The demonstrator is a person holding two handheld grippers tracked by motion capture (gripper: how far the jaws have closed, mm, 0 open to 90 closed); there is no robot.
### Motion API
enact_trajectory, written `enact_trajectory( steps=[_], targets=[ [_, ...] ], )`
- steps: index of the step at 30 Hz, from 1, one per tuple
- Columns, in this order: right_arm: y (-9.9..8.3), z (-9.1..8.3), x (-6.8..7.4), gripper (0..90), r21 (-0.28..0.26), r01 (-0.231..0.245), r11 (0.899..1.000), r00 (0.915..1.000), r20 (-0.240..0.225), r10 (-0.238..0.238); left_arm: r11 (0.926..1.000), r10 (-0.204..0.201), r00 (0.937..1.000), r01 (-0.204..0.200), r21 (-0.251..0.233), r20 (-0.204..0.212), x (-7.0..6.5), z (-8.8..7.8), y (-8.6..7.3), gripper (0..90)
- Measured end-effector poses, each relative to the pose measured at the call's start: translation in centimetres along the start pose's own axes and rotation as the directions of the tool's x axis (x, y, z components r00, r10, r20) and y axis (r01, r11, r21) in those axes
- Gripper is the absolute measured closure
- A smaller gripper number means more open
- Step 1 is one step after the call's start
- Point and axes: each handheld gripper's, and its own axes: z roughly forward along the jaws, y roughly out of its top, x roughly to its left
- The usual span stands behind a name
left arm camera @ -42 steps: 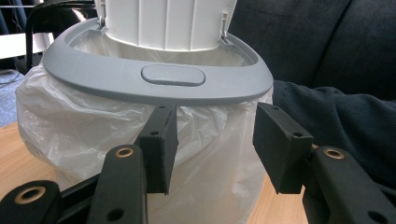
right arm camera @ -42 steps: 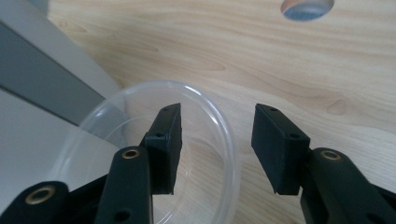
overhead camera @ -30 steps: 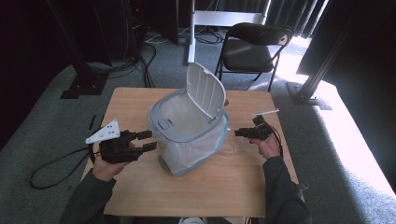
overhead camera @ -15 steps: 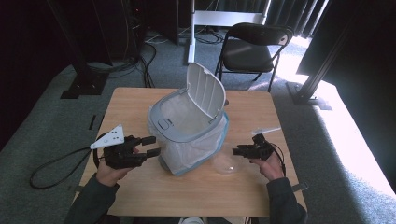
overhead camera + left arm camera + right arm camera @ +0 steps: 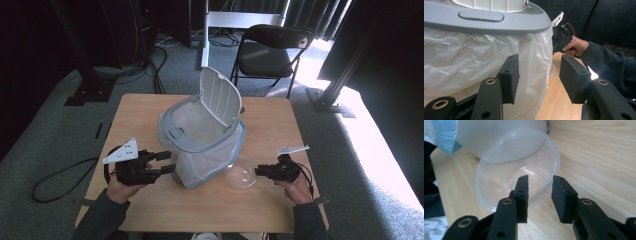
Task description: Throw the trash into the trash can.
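A grey bin [image 5: 200, 130] with its lid up and a white liner [image 5: 461, 57] stands mid-table. My left gripper [image 5: 171, 162] is level at the bin's left side, open. In the left gripper view its jaws [image 5: 538, 57] straddle the liner's near corner without pressing it. A clear plastic bowl [image 5: 241, 175] lies tilted on the wood right of the bin. My right gripper [image 5: 257, 171] points at it. Its jaws [image 5: 540, 180] have just been closing. The rim of the bowl [image 5: 506, 170] runs between them, and a gap still shows between the pads.
The wooden table [image 5: 280, 125] ends close behind the right hand. A black folding chair [image 5: 272, 47] stands beyond the far edge. A black cable [image 5: 60, 175] loops on the floor at the left. The right hand and its gripper [image 5: 560, 40] appear beyond the bin.
The right hand has come from the bin's right side toward the near edge. The clear bowl now lies in front of it. The left gripper has hardly moved.
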Motion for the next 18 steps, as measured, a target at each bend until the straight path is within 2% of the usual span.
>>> enact_trajectory(
  steps=[5, 8, 10, 11, 14, 17, 18],
  targets=[
    [-1.0, -0.3, -0.1, 67.0, -0.009, -0.016, 1.000, 0.9998, 0.007, 0.016, 1.0000, -0.004, 1.0000, 0.004, -0.002, -0.001, 0.1, -0.1, -0.1, 50.4],
    [-1.6, -0.1, 0.2, 64.4, 0.022, -0.012, 1.000, 0.9984, 0.056, 0.011, 1.0000, -0.005, 1.0000, 0.005, -0.002, 0.002, 0.0, 0.0, -0.1, 50.4],
    [-1.8, 0.1, 0.4, 62.9, 0.032, -0.010, 0.999, 0.9976, 0.069, 0.007, 1.0000, -0.004, 1.0000, 0.004, -0.003, 0.003, 0.0, 0.0, 0.0, 50.4],
    [-2.1, 0.3, 0.8, 57.9, 0.034, -0.009, 0.999, 0.9942, 0.107, 0.005, 1.0000, -0.004, 1.0000, 0.004, -0.003, 0.004, 0.0, 0.1, 0.0, 50.4],
    [-2.3, 0.3, 1.1, 57.4, 0.021, -0.011, 1.000, 0.9919, 0.127, 0.008, 1.0000, -0.001, 1.0000, 0.001, -0.002, 0.006, 0.0, 0.1, 0.1, 50.3],
    [-2.5, 0.3, 1.3, 56.7, 0.030, -0.010, 1.000, 0.9909, 0.134, 0.006, 1.0000, 0.000, 1.0000, 0.000, -0.006, 0.007, 0.0, 0.1, 0.2, 50.4],
    [-2.7, 0.3, 1.4, 55.0, 0.033, -0.015, 0.999, 0.9886, 0.150, 0.010, 1.0000, 0.001, 1.0000, -0.001, -0.007, 0.006, 0.0, 0.1, 0.2, 50.4]
  ],
)
